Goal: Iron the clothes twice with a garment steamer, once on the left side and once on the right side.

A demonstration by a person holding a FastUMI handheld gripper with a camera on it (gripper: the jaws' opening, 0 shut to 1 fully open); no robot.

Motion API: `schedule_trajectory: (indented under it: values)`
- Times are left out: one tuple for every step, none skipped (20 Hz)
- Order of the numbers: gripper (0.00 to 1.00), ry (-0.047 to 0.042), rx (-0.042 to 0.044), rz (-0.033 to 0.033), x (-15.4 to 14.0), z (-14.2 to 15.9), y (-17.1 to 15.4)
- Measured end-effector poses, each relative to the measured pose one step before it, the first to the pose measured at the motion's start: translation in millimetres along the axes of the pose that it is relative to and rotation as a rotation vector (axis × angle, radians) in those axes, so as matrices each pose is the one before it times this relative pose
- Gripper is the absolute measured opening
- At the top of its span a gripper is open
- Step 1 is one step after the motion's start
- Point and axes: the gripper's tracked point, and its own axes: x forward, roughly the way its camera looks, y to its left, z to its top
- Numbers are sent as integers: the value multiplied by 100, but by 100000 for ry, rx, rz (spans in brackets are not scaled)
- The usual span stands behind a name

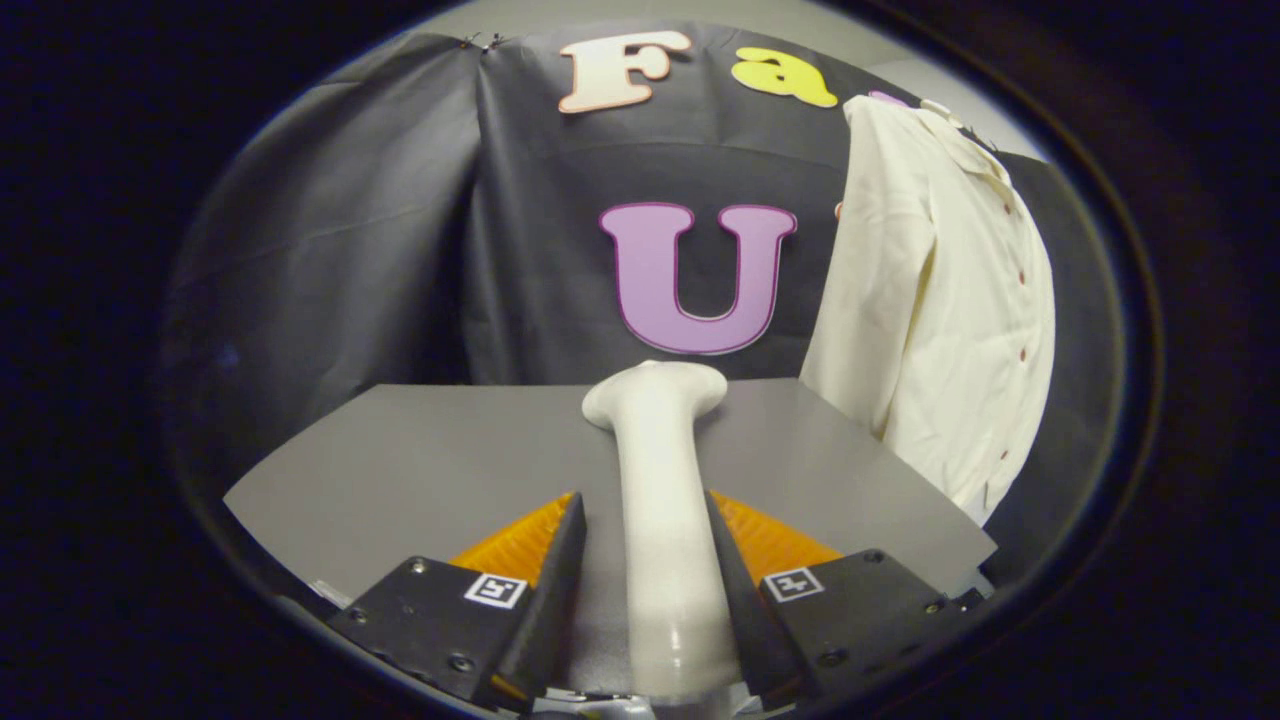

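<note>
- my hand-held gripper [645,520] clamps the white garment steamer [660,480] handle, head forward above the grey counter [420,470].
- the cream shirt [940,300] hangs ahead, right.
- risk: a loosened grip lets the steamer slip.

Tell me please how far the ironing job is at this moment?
Done: the garment steamer is picked up; the gripper has its jaws shut on its handle, one on each side. In hand: the steamer head points ahead over the grey table, apart from the cream shirt hanging beyond and to the right. Left: both passes, left side and right side; the head is not yet at the shirt.
</note>
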Motion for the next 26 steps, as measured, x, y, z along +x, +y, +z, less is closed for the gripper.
schedule_trajectory:
  values:
    - [59, -47, -602, 1185, -3, -318, 194]
    - [54, -1060, -37, 692, 219, 209, -38]
    - [50, 485, -721, 1252, -220, -97, 34]
    - [47, -526, 727, 745, -153, 105, -110]
    - [43, -1095, 2287, 1296, -110, 110, -126]
    - [42, -1618, 2595, 871, -66, 208, -25]
    - [41, -1936, 2868, 954, -113, 210, -24]
    - [40, -944, 1834, 1720, -219, 124, 116]
    - [39, -989, 1253, 1234, -355, 170, 179]
    - [38, -745, -31, 1061, -701, 189, 64]
    - [38, -1488, -673, 1304, -829, 190, 31]
    - [38, -2961, 185, 1715, -931, 626, -50]
    - [38, -3840, 580, 1612, -879, 987, -145]
    - [38, -4098, -361, 1275, -1099, 1263, -182]
    - [38, -3052, -996, 582, -931, 829, -303]
    - [38, -2804, -770, -42, -839, 937, -554]
    - [38, -3159, -699, -516, -927, 941, -701]
    - [38, -3204, -752, -755, -928, 1005, -801]
    - [37, -3793, -461, -735, -796, 1145, -888]
    - [37, -2481, -462, -222, -581, 752, -733]
    - [37, -2923, -351, -544, -491, 863, -969]
    - [37, -2870, -368, -1147, -278, 972, -1316]
    - [37, -1132, 88, -1201, -128, 403, -1194]
    - [37, -1530, 249, -1154, 15, 516, -1208]
    - [37, -1827, 104, -1538, 70, 724, -1332]
    - [37, -1636, -1205, -1739, 155, 670, -1303]
